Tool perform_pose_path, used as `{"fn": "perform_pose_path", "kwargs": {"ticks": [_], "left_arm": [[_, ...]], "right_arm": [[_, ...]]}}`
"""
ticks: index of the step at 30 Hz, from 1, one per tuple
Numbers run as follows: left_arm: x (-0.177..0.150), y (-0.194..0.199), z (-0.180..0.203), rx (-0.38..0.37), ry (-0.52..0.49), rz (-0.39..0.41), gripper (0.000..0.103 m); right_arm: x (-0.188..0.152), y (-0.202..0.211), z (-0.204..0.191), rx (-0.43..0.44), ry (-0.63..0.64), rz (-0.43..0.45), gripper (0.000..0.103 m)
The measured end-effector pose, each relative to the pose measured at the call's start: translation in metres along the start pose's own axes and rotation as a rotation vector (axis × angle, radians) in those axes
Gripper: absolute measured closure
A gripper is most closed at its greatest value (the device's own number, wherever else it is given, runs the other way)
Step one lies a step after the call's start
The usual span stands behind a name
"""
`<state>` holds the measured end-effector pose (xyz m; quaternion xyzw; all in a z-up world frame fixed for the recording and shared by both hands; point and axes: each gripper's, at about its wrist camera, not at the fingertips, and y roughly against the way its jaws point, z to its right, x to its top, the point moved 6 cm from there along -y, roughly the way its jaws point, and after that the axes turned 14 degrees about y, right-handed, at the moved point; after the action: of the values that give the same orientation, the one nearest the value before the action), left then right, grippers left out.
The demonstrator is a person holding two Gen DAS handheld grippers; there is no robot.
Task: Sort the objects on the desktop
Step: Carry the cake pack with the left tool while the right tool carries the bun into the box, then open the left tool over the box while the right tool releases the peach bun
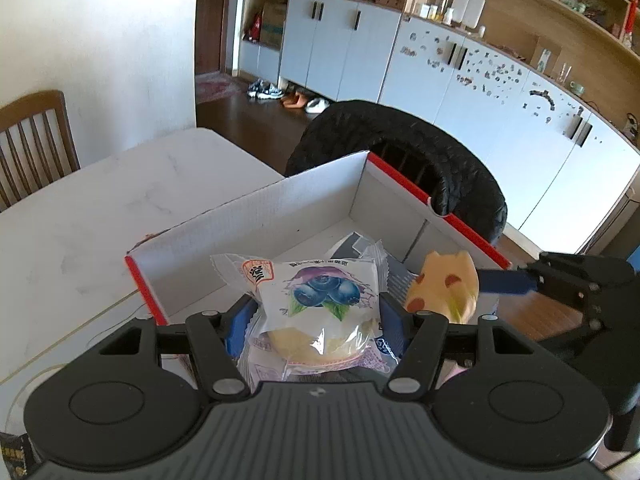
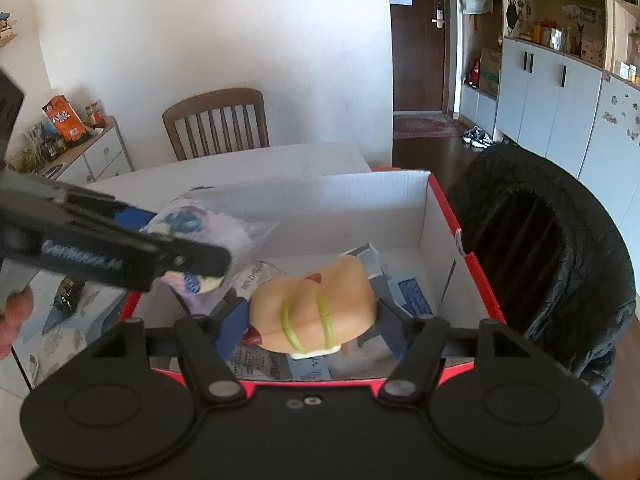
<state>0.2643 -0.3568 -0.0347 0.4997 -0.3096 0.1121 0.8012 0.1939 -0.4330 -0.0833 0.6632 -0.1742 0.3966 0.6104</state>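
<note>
The left gripper (image 1: 318, 314) clamps a blueberry cake packet (image 1: 320, 304) over the near left corner of the open cardboard box (image 1: 256, 216); the right gripper (image 2: 312, 322) grips a yellow toy (image 2: 316, 308) above the box's near edge. Both loads hang over the box, so release looks like the coming move. The right view alone shows packets (image 2: 414, 296) already on the box floor and a hand (image 2: 14, 320).
</note>
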Motion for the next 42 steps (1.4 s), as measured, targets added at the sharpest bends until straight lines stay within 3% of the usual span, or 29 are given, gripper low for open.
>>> {"fn": "perform_pose_path", "kwargs": {"ticks": [15, 30, 42], "left_arm": [[0.016, -0.063, -0.007, 0.085, 0.005, -0.118, 0.039], [0.014, -0.093, -0.01, 0.117, -0.01, -0.191, 0.039], [0.012, -0.099, -0.012, 0.107, 0.003, -0.204, 0.038]], "right_arm": [[-0.005, -0.04, 0.005, 0.033, 0.022, -0.094, 0.035], [-0.014, -0.065, 0.003, 0.056, 0.071, -0.167, 0.035], [-0.014, -0.067, 0.006, 0.058, 0.072, -0.165, 0.034]]}}
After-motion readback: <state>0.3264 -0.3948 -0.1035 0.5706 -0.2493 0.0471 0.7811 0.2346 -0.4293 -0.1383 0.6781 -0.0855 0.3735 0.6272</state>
